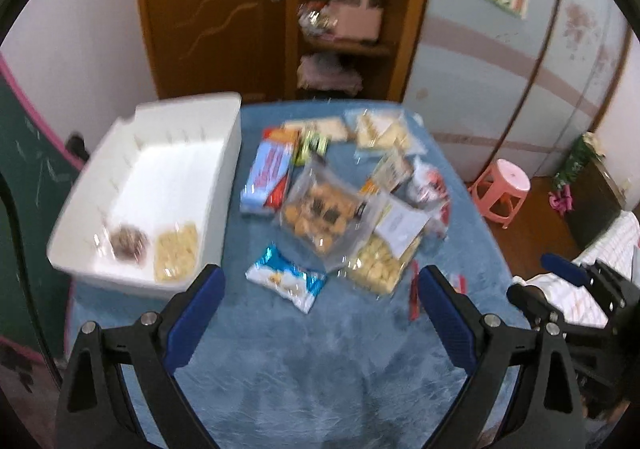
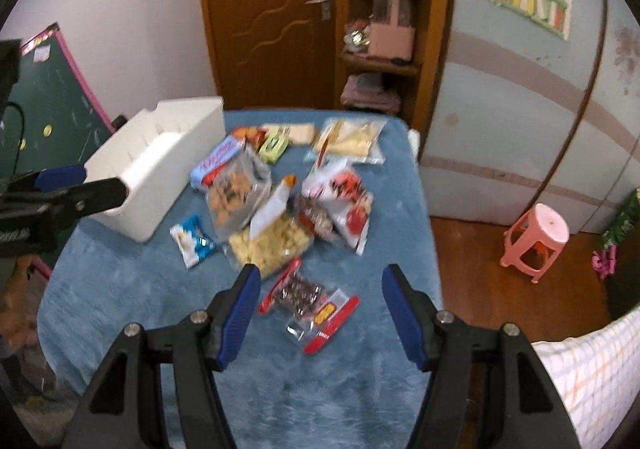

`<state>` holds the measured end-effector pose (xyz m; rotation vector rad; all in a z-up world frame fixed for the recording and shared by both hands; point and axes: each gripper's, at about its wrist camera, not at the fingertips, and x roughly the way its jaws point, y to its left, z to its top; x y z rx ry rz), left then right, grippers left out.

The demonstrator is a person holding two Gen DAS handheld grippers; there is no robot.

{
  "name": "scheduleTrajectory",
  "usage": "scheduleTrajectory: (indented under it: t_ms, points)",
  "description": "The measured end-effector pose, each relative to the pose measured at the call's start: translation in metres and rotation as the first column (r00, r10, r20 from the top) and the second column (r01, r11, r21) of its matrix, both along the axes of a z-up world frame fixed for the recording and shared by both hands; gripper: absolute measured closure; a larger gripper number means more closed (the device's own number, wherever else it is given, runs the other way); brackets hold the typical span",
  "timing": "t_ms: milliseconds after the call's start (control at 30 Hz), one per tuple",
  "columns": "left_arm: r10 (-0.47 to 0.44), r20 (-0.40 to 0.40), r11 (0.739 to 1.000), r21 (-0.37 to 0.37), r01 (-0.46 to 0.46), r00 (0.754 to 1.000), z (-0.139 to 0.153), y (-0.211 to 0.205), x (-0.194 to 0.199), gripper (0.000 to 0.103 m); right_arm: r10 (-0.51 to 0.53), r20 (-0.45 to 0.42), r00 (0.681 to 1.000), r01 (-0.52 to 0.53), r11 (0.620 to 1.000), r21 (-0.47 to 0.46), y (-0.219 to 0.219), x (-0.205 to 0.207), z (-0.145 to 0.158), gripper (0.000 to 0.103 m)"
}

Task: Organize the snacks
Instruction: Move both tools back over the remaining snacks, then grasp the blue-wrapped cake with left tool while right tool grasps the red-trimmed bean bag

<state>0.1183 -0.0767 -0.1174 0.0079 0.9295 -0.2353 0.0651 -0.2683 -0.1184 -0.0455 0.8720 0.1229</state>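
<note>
Several snack packets lie heaped on the blue cloth table [image 1: 320,369]. My left gripper [image 1: 320,279] is open and hovers just short of a small blue-and-white packet [image 1: 286,283], holding nothing. To its left stands a white bin [image 1: 224,153] with a brown packet [image 1: 128,241] and a yellow packet [image 1: 176,253] inside. My right gripper [image 2: 322,275] is open above a red-edged packet of brown sweets [image 2: 308,301], its pads clear of it. Further off lie a bag of yellow puffs [image 2: 272,245], a clear cookie bag [image 2: 236,197] and a blue box [image 2: 216,161]. Both views are blurred.
The table's right edge [image 2: 430,233] drops to a wooden floor with a pink stool [image 2: 536,241]. A green chalkboard [image 2: 52,105] stands to the left, a wooden door [image 2: 272,17] and shelf [image 2: 384,61] behind. A checked cover [image 2: 592,377] lies at lower right.
</note>
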Motion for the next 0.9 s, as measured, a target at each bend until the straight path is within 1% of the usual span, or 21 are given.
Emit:
scheduleTrajectory:
  t_ms: [133,267,367,433,533,600,700,767,800,867,900]
  points:
    - [0.065,-0.089,0.998,-0.013,-0.066,0.994,-0.039,0.002,0.008,0.007,0.055,-0.044,0.998,-0.055,0.998,-0.004,0.005,0.004,-0.032,0.039]
    - [0.166,-0.135,0.985,-0.019,-0.170,0.977,-0.071,0.009,0.018,0.007,0.129,-0.073,0.989,-0.130,0.991,-0.018,0.012,0.014,-0.058,0.039]
    - [0.247,-0.173,0.966,-0.037,-0.257,0.953,-0.091,0.016,0.026,0.007,0.182,-0.105,0.978,-0.184,0.983,-0.007,0.013,0.024,-0.074,0.039]
    - [0.306,-0.186,0.948,-0.031,-0.317,0.934,-0.101,0.020,0.032,0.007,0.214,-0.136,0.967,-0.217,0.976,-0.005,0.014,0.034,-0.085,0.039]
    - [0.373,-0.190,0.924,-0.015,-0.382,0.908,-0.110,0.023,0.039,0.007,0.260,-0.177,0.949,-0.266,0.964,-0.008,0.015,0.045,-0.100,0.039]
    - [0.399,-0.189,0.912,-0.018,-0.409,0.898,-0.113,0.023,0.044,0.007,0.284,-0.195,0.939,-0.292,0.956,-0.014,0.016,0.052,-0.108,0.039]
    - [0.441,-0.173,0.893,-0.015,-0.450,0.881,-0.113,0.023,0.048,0.007,0.295,-0.195,0.935,-0.310,0.949,-0.052,0.019,0.060,-0.115,0.039]
    - [0.471,-0.175,0.878,-0.005,-0.479,0.865,-0.116,0.025,0.053,0.008,0.309,-0.191,0.932,-0.324,0.945,-0.050,0.019,0.063,-0.117,0.039]
    - [0.489,-0.182,0.867,-0.006,-0.498,0.853,-0.119,0.027,0.055,0.008,0.314,-0.188,0.931,-0.328,0.944,-0.047,0.018,0.064,-0.117,0.039]
    - [0.505,-0.208,0.855,-0.012,-0.518,0.838,-0.123,0.031,0.063,0.010,0.323,-0.186,0.928,-0.337,0.940,-0.049,0.018,0.064,-0.117,0.039]
    - [0.508,-0.226,0.852,-0.012,-0.523,0.831,-0.127,0.031,0.066,0.013,0.328,-0.185,0.927,-0.343,0.937,-0.059,0.019,0.063,-0.117,0.039]
